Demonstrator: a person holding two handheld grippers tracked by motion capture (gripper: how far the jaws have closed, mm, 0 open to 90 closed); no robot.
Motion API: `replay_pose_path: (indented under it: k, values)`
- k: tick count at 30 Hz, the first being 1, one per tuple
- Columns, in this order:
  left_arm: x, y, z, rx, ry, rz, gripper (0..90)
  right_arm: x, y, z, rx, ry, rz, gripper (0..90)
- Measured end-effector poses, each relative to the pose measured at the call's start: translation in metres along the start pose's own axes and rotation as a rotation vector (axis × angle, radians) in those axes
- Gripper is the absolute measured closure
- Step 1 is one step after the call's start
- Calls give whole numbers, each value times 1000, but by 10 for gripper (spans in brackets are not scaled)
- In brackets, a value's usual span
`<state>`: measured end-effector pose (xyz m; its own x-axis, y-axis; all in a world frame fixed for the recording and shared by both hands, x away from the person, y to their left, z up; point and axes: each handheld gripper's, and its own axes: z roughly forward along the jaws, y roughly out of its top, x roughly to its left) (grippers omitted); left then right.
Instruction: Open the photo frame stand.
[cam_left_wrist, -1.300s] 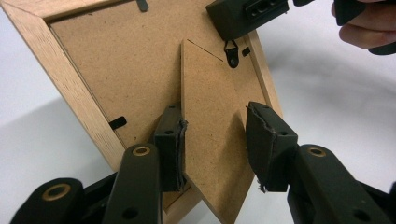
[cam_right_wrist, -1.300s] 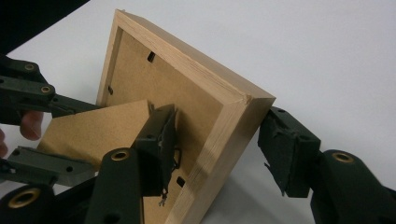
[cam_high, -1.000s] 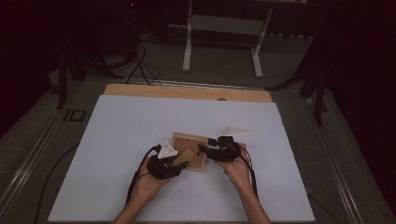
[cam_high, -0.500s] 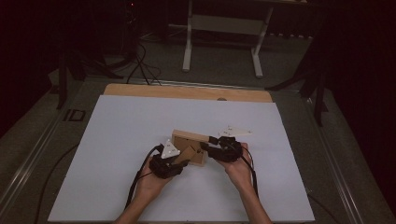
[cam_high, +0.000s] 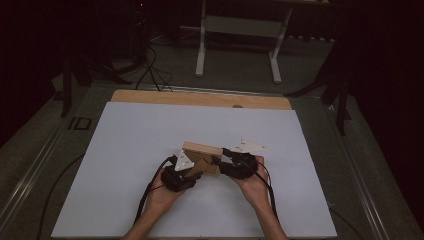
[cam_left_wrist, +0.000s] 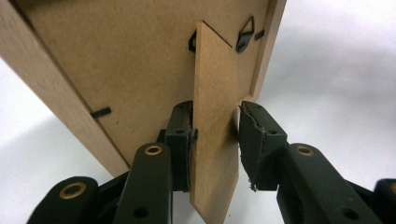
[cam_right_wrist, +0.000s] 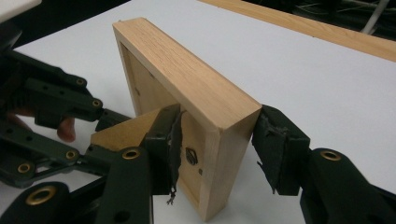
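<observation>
A wooden picture frame (cam_high: 202, 149) stands on edge on the white table, its fibreboard back (cam_left_wrist: 116, 60) turned toward the person. A fold-out stand flap (cam_left_wrist: 215, 116) juts from that back. My left gripper (cam_left_wrist: 215, 144) brackets the flap: one pad touches it, while a small gap remains at the other pad (cam_left_wrist: 254, 140), so it is open. My right gripper (cam_right_wrist: 219, 149) is shut across the frame's (cam_right_wrist: 187, 79) end, one jaw on the back and one on the front. In the high view the left gripper (cam_high: 192, 171) and right gripper (cam_high: 223, 161) meet at the frame.
The white tabletop (cam_high: 150, 130) spreads widely on all sides of the frame. A bare wooden strip (cam_high: 200, 99) runs along its far edge. Beyond it, a metal stand (cam_high: 240, 25) and cables (cam_high: 150, 70) sit on the dark floor.
Both hands and the frame have shifted slightly toward the near edge. The frame now stands more upright between the grippers.
</observation>
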<state>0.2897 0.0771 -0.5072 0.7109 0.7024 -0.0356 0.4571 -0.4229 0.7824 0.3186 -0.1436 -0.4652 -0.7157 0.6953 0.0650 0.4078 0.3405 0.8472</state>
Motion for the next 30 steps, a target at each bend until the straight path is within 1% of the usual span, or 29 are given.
replay_pose_path:
  k: [2, 3, 4, 5, 6, 8, 10, 13, 17, 23, 26, 28, 29, 30]
  values:
    - [0, 0, 0, -8, -2, -3, 676, 1, -1, 0, 0, 4, -7, 523]
    - [1, 0, -2, -10, -13, -3, 673, 4, -3, -1, -1, 9, -19, 524]
    - [1, 0, -2, -10, -13, -3, 668, 4, -3, -1, -1, 9, -19, 524]
    - [1, 0, -2, -9, -19, 1, 667, 6, -5, -2, -3, 10, -24, 523]
    - [0, -1, -3, -4, -27, 17, 668, 7, -6, -3, -5, 10, -23, 523]
    - [0, -2, -3, -2, -28, 23, 670, 8, -7, -3, -7, 8, -24, 525]
    - [0, -3, -4, -1, -42, 27, 676, 11, -8, -4, -6, -4, -35, 540]
    - [0, -4, -5, 5, -49, 36, 684, 14, -10, -5, -6, -19, -46, 544]
    - [0, -5, -5, 9, -55, 37, 683, 18, -12, -7, -8, -25, -57, 544]
    - [-2, -9, -7, 19, -67, 42, 691, 21, -17, -10, 8, -16, -68, 557]
    - [-2, -11, -6, 19, -73, 33, 698, 22, -19, -11, 9, -14, -75, 553]
    - [-2, -12, -6, 24, -77, 34, 699, 25, -20, -11, 14, -17, -90, 552]
    - [-2, -13, -6, 29, -80, 38, 699, 28, -21, -12, 20, -25, -111, 551]
    - [-2, -14, -6, 31, -82, 38, 699, 29, -21, -12, 20, -27, -115, 551]
